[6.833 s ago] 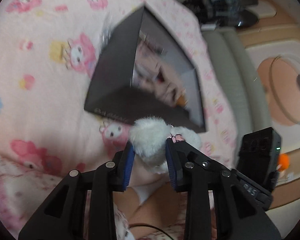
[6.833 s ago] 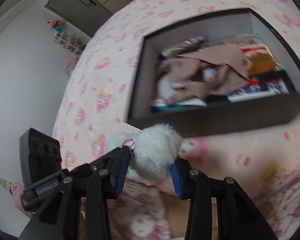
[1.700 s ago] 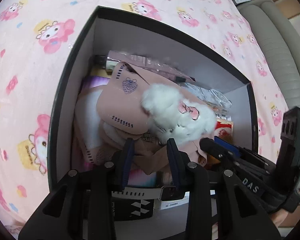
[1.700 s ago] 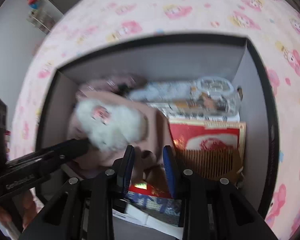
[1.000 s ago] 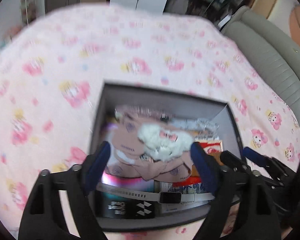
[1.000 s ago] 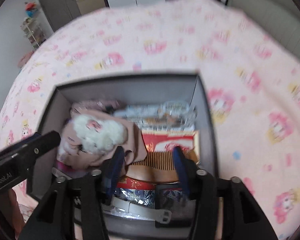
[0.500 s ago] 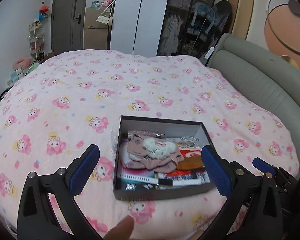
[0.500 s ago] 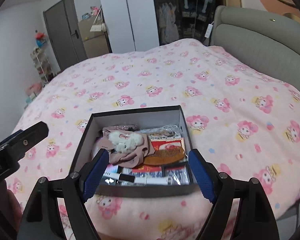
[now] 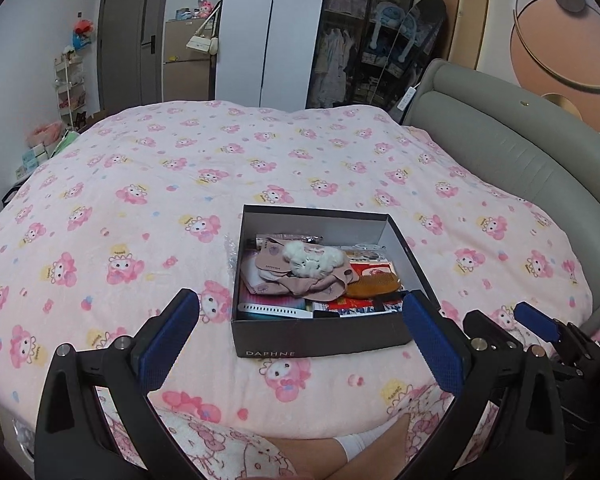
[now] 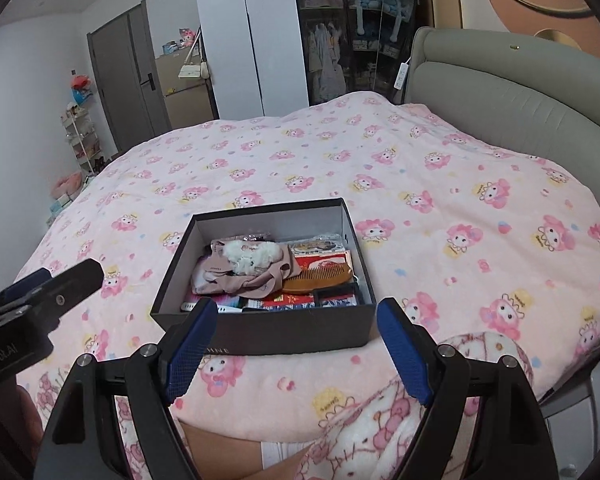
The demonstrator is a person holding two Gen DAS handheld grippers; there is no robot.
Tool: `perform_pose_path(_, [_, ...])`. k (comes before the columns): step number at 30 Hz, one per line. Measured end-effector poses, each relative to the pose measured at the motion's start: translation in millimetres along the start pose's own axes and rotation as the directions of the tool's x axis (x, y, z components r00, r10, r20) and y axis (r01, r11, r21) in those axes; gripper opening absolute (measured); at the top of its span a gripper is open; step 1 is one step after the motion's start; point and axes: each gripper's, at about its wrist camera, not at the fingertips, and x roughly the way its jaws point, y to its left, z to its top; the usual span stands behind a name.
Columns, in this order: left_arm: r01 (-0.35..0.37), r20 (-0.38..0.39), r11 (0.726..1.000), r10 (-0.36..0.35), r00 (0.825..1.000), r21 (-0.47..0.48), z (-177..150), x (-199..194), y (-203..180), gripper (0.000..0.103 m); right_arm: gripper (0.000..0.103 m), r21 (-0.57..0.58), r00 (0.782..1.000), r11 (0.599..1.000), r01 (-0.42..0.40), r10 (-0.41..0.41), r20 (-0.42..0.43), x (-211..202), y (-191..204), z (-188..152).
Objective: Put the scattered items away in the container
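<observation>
**Box filled on the bed, both grippers wide and empty**

The dark shoebox [image 9: 320, 338] was a low rectangular container with grey inner walls and a brand word printed on its front wall. It stood on the pink cartoon-print blanket [image 9: 140, 208], near the front edge of the bed and about in the middle from side to side. Inside it, a white fluffy toy [image 9: 314, 260] with a small pink bow lay on top of a crumpled beige-pink cloth [image 9: 300, 284]. Just beside the cloth, on the right, rested a brown wooden comb [image 9: 374, 285] over a red packet [image 9: 372, 270]. Flat packages filled the front part of the box; their kind could not be told.

The left gripper [image 9: 300, 334] had its blue pads spread wide with nothing between them, and it was held above the blanket, apart from the box. The right gripper [image 10: 294, 346] was spread in the same way and empty too.

Around the box, the blanket was free on all sides. The grey padded headboard [image 9: 520, 168] closed the bed on the right side. Behind the bed stood a white wardrobe [image 9: 268, 36] and a dark door [image 9: 128, 44].
</observation>
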Motion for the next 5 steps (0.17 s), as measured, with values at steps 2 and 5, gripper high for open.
perform_pose_path(2, [-0.006, -0.004, 1.0, 0.006, 1.0, -0.004, -1.6, 0.6, 1.3, 0.103, 0.08, 0.0, 1.0, 1.0, 0.001, -0.001, -0.013, 1.7, 0.0, -1.1])
perform_pose_path(5, [-0.011, -0.008, 1.0, 0.011, 1.0, -0.005, -3.5, 0.1, 3.0, 0.103, 0.08, 0.005, 1.0, 1.0, -0.003, 0.003, -0.016, 1.6, -0.8, -1.6])
